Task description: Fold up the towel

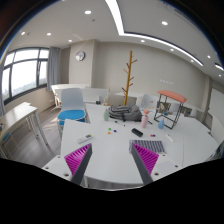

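Note:
My gripper is open and empty, held above the near part of a white table. Its two fingers, with a magenta pad on the left one, stand wide apart with bare tabletop between them. I see no towel that I can make out for certain. A purple flat item lies on the table just ahead of the right finger.
Small items lie on the far part of the table: a black object, an orange piece, a pink bottle. A blue bin stands left, a wooden coat stand behind, a small rack with an orange top right.

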### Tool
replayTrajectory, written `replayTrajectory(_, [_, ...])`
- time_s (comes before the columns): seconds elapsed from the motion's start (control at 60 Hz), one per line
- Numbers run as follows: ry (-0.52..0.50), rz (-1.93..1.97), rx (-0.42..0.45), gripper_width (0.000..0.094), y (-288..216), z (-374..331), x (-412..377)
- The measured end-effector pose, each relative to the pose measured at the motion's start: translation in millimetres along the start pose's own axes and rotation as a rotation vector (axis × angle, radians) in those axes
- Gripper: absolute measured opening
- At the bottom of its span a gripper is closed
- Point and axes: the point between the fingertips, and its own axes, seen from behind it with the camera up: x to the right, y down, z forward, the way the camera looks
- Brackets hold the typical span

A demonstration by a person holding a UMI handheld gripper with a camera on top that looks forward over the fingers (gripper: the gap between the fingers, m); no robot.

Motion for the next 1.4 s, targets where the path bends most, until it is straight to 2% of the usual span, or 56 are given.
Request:
replayTrajectory(0.25, [0.114, 0.008, -0.046, 0.0848, 29, 14, 46])
replayTrajectory(0.5, [0.176, 0.034, -0.089, 0.0851, 78, 25, 86])
replayTrajectory(0.633, [0.190, 0.039, -0.084, 0.0850, 98, 47, 98])
replayTrajectory(1.033, [0.190, 0.032, -0.099, 0.0850, 154, 178, 119])
replayTrajectory(1.4, [0.159, 0.079, -0.174, 0.0849, 195, 359, 152])
